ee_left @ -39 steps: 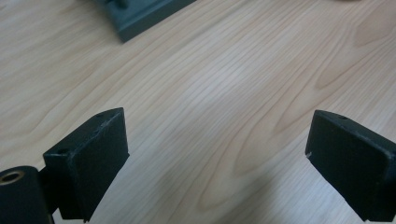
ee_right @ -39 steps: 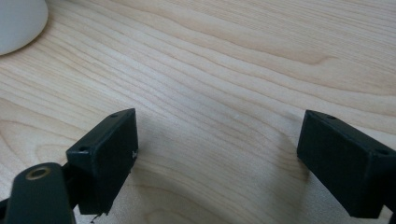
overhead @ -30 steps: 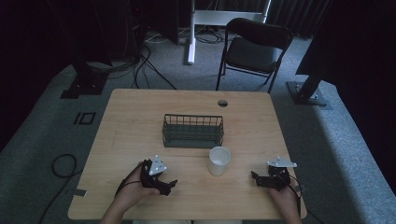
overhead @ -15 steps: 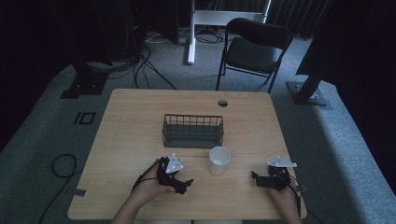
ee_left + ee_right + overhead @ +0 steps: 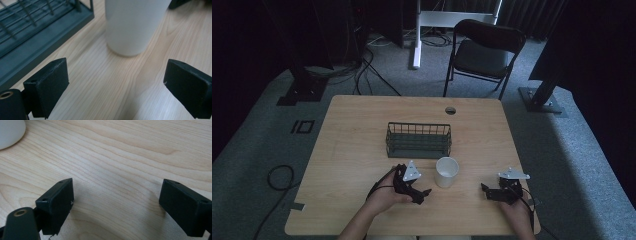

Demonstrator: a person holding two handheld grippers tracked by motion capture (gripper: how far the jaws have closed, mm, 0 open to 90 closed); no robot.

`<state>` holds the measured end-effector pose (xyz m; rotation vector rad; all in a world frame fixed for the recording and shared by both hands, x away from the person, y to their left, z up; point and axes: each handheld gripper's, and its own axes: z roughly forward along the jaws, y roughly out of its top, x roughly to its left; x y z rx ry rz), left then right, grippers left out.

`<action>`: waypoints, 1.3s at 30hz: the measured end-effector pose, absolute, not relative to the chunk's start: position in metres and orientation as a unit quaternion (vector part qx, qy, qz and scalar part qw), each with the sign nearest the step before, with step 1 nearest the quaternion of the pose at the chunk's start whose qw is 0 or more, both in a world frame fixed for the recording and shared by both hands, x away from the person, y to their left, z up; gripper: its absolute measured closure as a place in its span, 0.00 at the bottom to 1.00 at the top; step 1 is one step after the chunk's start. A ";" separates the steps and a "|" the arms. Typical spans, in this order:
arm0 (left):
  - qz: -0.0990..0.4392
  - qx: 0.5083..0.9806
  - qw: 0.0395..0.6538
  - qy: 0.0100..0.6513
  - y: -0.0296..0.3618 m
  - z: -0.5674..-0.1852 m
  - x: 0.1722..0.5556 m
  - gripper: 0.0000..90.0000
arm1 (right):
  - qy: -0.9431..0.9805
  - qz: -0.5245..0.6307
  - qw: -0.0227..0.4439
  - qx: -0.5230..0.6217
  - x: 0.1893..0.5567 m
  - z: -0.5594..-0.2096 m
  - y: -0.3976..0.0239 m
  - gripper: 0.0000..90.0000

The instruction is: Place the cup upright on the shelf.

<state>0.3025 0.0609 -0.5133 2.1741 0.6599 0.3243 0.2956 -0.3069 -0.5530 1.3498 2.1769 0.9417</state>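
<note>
The left gripper (image 5: 424, 192) has advanced across the surface (image 5: 362, 150) toward the white cup (image 5: 447, 171), jaws released, cup not yet between them. The right gripper (image 5: 484, 190) rests unmoved, jaws released and empty. Judgement: approach for grasp.

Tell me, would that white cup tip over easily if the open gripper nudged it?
Probably, if pushed high: the white cup stands upright, taller than wide, narrowing toward its base. It looks empty, so likely light. Its smooth wall may slip between the left gripper pads.

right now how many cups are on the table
1. A white cup stands upright on the table, just in front of the wire basket, near its right end. The left gripper is open and close beside it. The basket looks empty.
</note>
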 end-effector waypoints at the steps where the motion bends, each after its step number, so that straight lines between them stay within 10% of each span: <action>1: 0.129 0.864 0.411 0.262 0.061 -0.513 0.303 0.07 | 0.781 0.338 0.205 0.484 0.296 -0.553 -0.307 0.13; 39: 0.119 0.806 0.516 0.265 0.002 -0.508 0.322 0.09 | 0.781 0.338 0.205 0.484 0.296 -0.553 -0.307 0.13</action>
